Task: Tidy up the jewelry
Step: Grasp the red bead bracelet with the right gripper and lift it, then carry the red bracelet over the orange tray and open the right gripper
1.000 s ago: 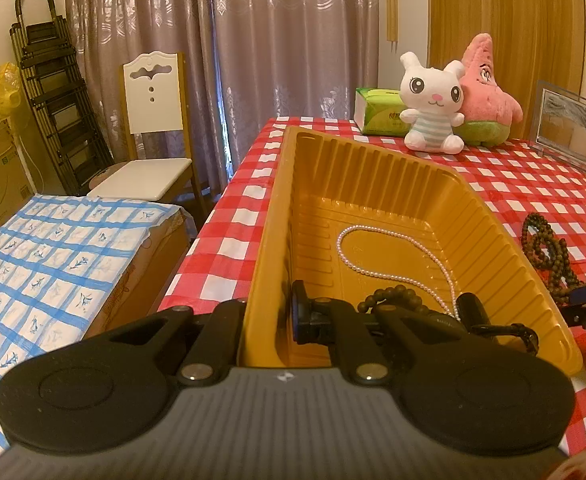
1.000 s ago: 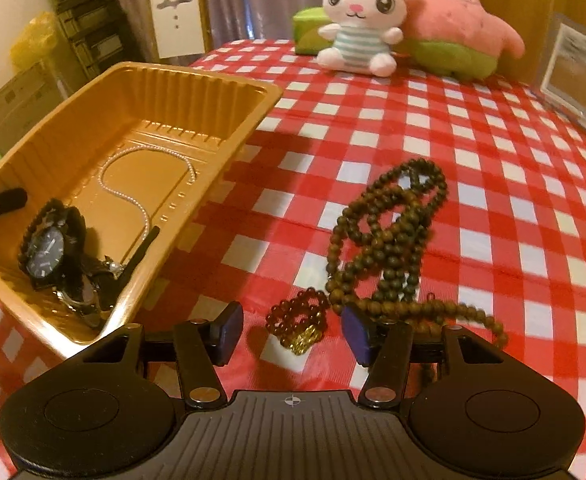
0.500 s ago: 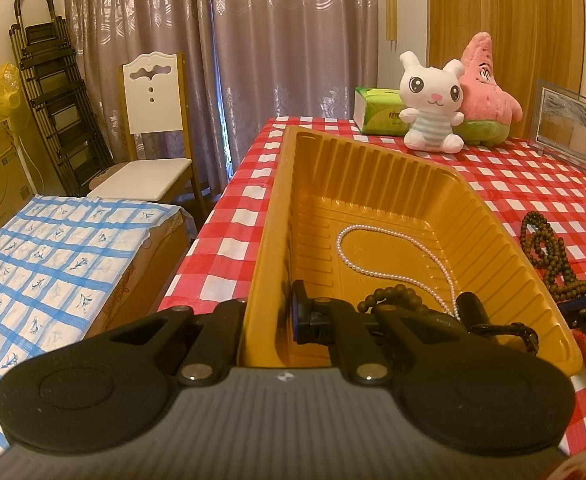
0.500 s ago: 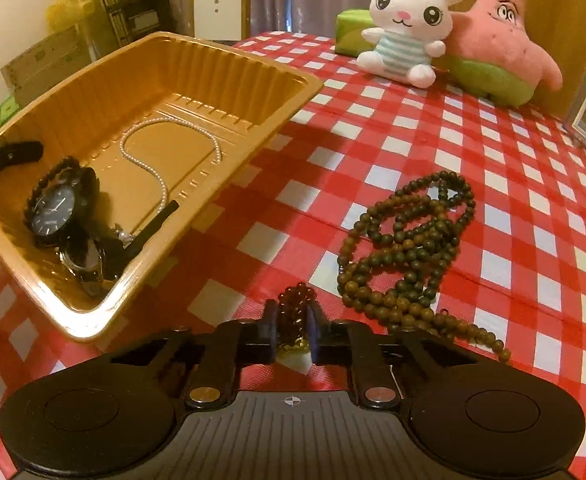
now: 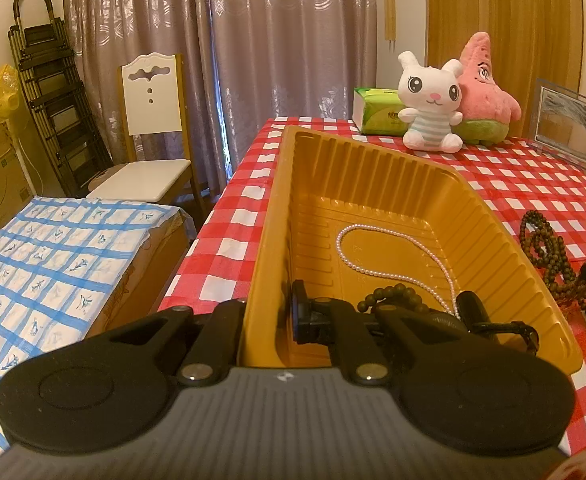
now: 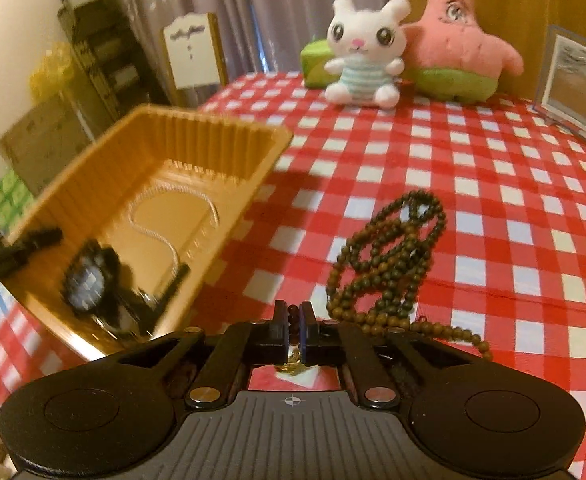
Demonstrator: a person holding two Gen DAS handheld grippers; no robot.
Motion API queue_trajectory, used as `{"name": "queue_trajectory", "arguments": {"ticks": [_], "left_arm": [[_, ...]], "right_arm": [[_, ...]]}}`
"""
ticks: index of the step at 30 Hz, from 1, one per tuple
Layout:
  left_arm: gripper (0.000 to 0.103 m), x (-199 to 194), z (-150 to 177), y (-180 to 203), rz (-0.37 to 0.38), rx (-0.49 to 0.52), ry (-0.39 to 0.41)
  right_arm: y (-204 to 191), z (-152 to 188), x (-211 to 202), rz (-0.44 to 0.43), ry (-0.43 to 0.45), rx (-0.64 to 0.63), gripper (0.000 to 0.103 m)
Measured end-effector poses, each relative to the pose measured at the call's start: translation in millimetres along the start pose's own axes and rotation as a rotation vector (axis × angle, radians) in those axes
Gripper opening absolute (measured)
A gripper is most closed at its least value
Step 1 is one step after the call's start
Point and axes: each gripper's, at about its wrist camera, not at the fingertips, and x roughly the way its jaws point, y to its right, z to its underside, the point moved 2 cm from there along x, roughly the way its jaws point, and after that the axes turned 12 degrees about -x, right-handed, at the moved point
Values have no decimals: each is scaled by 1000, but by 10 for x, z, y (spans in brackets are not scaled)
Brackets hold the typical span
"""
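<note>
Red bead bracelet (image 6: 292, 312), right fingers (image 6: 280, 330) clamped

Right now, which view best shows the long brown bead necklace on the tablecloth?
The right wrist view: the necklace lies whole and coiled on the tablecloth, just beyond the claw. The left wrist view catches only part of it at the right edge, past the tray.

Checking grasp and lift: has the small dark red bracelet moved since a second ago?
Yes. The red bracelet, then lying on the checked tablecloth, now sits pinched in the right claw, lifted off it.
</note>
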Motion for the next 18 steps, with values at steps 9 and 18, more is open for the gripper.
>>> {"name": "queue_trajectory", "arguments": {"ticks": [9,18], "left_arm": [[7,-3,2,30,-3,11,0],[6,-20,-11,48,2,14,1]], "right_arm": [[-207,-422,-425,-65,98,37,5],[-565,-733,-197,-173,129,73,5]]}}
